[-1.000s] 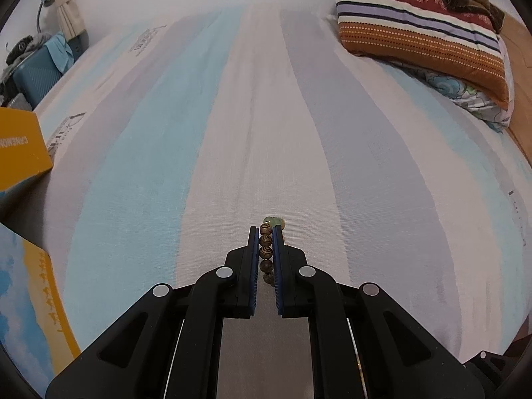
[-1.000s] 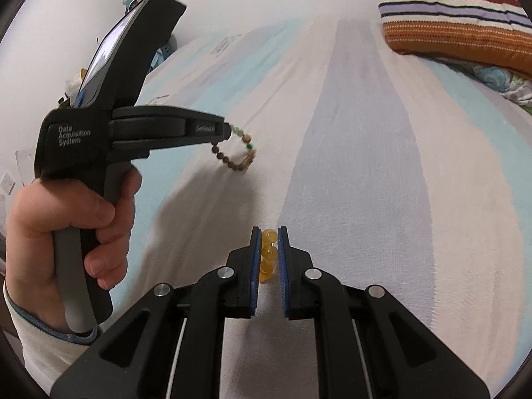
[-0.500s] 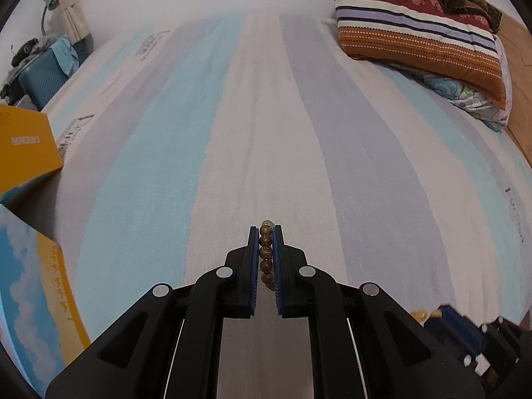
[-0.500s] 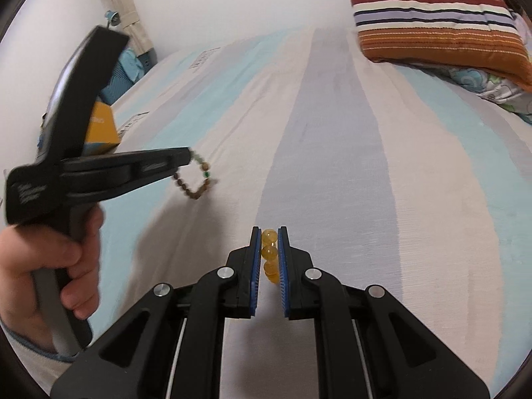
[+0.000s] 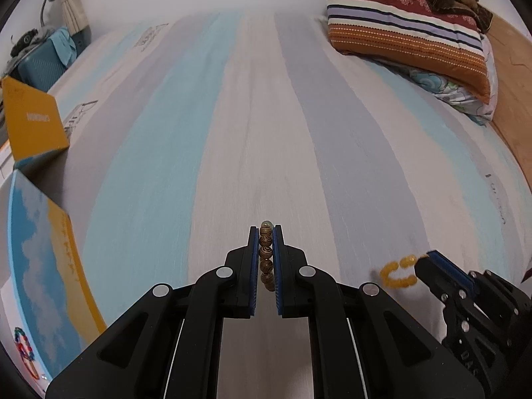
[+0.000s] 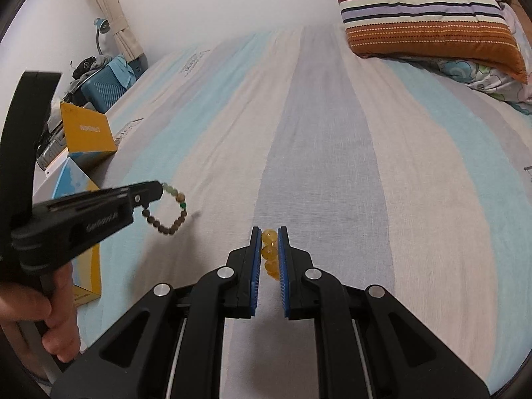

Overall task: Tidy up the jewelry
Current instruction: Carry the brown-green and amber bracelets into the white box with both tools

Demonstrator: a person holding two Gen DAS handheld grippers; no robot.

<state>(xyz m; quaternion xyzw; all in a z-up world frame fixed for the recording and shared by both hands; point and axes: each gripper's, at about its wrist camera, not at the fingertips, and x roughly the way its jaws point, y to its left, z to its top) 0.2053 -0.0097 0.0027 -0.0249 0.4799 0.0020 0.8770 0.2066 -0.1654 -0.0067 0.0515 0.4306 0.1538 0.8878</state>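
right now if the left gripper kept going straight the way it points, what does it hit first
Most likely the striped bedsheet itself. The left gripper, shut on the wooden bead bracelet, points down at bare sheet; nothing else shows in that line, though depth is hard to judge.

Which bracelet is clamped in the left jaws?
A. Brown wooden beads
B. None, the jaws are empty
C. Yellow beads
A: the left gripper is shut on the brown bracelet, whose loop hangs from its tip in the right wrist view; the yellow bracelet is in the right gripper.
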